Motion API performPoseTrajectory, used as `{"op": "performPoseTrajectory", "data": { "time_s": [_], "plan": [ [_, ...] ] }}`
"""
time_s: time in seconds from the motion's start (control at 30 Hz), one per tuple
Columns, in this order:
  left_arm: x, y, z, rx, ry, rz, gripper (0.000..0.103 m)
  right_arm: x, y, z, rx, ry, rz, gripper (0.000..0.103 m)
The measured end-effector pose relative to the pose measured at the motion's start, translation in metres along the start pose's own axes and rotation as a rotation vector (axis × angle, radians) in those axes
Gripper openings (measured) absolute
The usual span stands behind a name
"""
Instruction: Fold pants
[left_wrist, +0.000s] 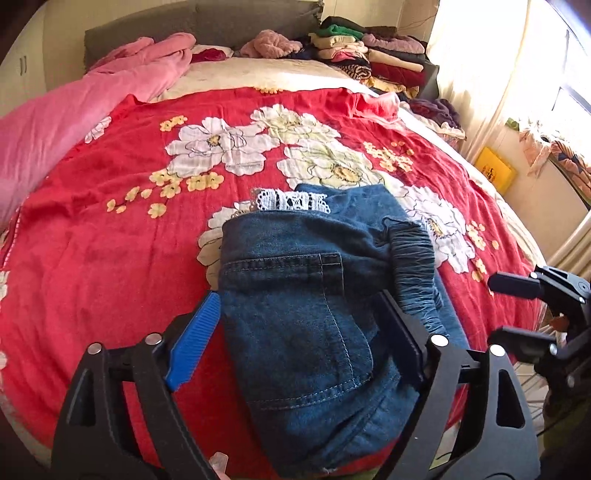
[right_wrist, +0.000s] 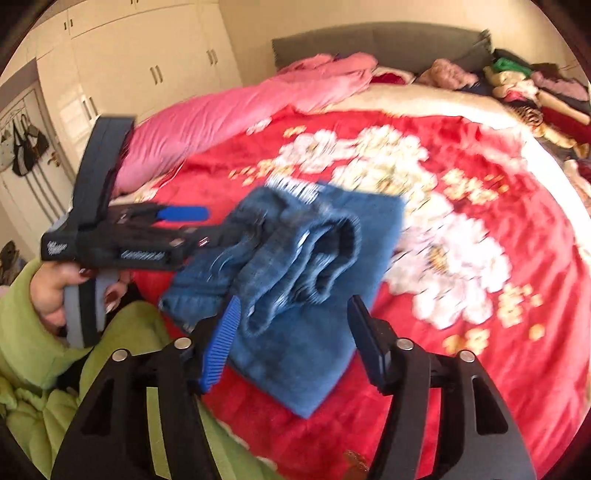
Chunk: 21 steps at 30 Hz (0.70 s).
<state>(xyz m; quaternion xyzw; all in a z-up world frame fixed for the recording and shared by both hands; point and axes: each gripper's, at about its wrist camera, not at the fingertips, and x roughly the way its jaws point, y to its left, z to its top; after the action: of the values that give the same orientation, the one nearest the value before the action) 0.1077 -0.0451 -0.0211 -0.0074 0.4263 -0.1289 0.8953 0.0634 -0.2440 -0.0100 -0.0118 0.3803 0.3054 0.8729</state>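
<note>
Left gripper (left_wrist: 301, 343): jaws wide apart, tilted downward, blue ribbed pad (left_wrist: 194, 341) on one finger. Gripped by left hand (right_wrist: 61, 291) in green sleeve (right_wrist: 22, 306). Right gripper (right_wrist: 291, 341): jaws apart, pointing downward, pads clear of any contact.

A home bedroom: a bed with a grey upholstered headboard (right_wrist: 380, 40) and red floral bedspread (left_wrist: 122, 240), a pink duvet (left_wrist: 74, 107), stacked folded clothes (left_wrist: 373, 59), cream built-in wardrobes (right_wrist: 147, 62), handbags (right_wrist: 26, 147) hung on a door, and a curtained window (left_wrist: 517, 74).
</note>
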Motion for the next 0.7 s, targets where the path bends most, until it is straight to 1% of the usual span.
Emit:
{"op": "performPoseTrajectory", "data": {
  "time_s": [0.07,0.1,0.17,0.27,0.33,0.5,0.57,0.7],
  "plan": [
    [-0.005,0.001,0.001,-0.002,-0.013,0.003,0.081,-0.003,-0.007,0.004,0.02,-0.022,-0.028,0.069],
    [-0.006,0.001,0.001,-0.002,-0.017,0.008,0.083,-0.003,-0.011,0.006,0.029,-0.026,-0.04,0.069],
    [-0.007,0.003,0.001,-0.002,-0.024,0.015,0.084,-0.001,-0.02,0.008,0.054,-0.024,-0.07,0.069],
    [-0.003,0.006,0.001,0.0,-0.016,0.03,0.084,0.01,-0.035,0.01,0.102,0.012,-0.109,0.069],
    [0.001,0.006,0.0,0.003,-0.009,0.037,0.084,0.017,-0.042,0.01,0.135,0.036,-0.117,0.069],
    [0.018,0.012,-0.004,-0.009,0.025,0.05,0.084,0.034,-0.053,0.009,0.178,0.073,-0.107,0.068],
    [0.025,0.015,-0.006,-0.017,0.042,0.043,0.084,0.039,-0.054,0.01,0.185,0.083,-0.096,0.064],
    [0.034,0.02,-0.008,-0.038,0.062,0.023,0.084,0.05,-0.052,0.015,0.195,0.095,-0.067,0.061]
  ]
}}
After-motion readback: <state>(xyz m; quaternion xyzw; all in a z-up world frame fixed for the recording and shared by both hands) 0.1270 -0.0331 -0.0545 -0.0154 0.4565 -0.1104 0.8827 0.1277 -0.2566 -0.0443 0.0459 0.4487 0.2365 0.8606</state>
